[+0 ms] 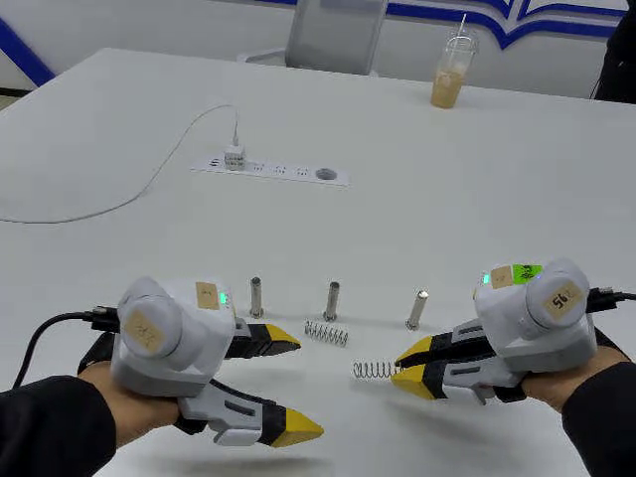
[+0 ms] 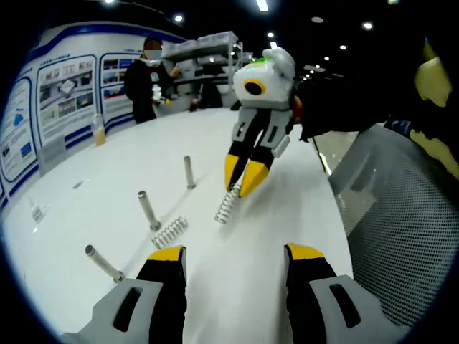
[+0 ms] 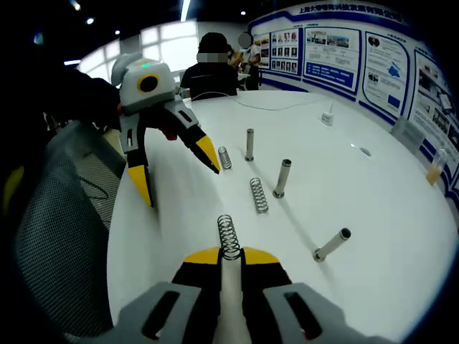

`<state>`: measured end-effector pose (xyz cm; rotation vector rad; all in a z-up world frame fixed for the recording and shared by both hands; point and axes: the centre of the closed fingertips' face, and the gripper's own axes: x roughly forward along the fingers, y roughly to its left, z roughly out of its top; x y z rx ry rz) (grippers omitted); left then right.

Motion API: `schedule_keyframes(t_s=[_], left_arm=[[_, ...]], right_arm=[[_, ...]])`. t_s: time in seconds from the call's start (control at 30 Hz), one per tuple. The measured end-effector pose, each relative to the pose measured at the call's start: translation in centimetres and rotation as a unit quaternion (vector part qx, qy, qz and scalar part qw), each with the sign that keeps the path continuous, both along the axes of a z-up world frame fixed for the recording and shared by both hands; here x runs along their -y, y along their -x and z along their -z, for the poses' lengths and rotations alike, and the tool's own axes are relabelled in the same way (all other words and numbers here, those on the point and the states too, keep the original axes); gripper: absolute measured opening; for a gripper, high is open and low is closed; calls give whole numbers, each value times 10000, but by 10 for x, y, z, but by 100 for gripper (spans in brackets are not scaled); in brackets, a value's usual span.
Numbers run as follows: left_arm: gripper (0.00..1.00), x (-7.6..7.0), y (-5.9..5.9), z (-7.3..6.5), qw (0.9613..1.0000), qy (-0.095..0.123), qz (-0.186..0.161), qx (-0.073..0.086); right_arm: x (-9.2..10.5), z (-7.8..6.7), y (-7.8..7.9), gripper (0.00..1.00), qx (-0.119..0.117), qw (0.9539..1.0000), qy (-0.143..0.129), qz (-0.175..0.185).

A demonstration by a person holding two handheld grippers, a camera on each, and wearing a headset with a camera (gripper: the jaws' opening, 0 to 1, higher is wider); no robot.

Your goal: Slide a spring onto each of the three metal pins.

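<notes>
Three metal pins stand in a row on the white table (image 1: 497,199) in the head view: left pin (image 1: 256,296), middle pin (image 1: 332,300) and right pin (image 1: 417,309), all bare. A loose spring (image 1: 326,333) lies just in front of the middle pin. The right gripper (image 1: 399,370) is clamped on one end of the held spring (image 1: 375,370), which points toward the left gripper (image 1: 308,388). The left gripper's jaws gape with nothing between them.

From the left gripper view, its own jaws are spread wide. Opposite, the right gripper (image 2: 244,179) pinches the held spring (image 2: 226,204) by its end coils, and the free end slants down to the table.

From the right gripper view, the held spring (image 3: 229,238) juts straight out between the closed jaws. A third spring (image 3: 224,158) lies beside the left pin (image 3: 249,145), a spot the head view hides behind the left gripper.

The step in hand looks like threading the held spring. The right pin (image 3: 330,245) is nearest. The spring should probably be tipped upright and its open end centred over the pin top. It can then be lowered slowly, since the free end may wobble, and let go once the coils surround the pin.
</notes>
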<state>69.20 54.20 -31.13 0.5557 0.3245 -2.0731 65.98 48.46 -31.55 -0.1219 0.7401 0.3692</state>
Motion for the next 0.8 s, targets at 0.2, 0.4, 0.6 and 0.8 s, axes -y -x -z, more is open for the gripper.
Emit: schedule_keyframes(t_s=[0.2,0.4,0.6,0.8], left_arm=[[49,6,6,2,9997,41,170,159],[42,11,10,6,9991,63,291,311],[36,14,13,7,9982,128,389,433],[28,16,14,6,9974,197,437,529]], right_arm=[[-11,-1,-4,11,-48,9999,-23,-130],[-20,-6,-8,11,-53,9997,7,-249],[-28,-8,-11,11,-98,9994,38,-338],[-33,-10,-12,11,-148,9991,62,-401]])
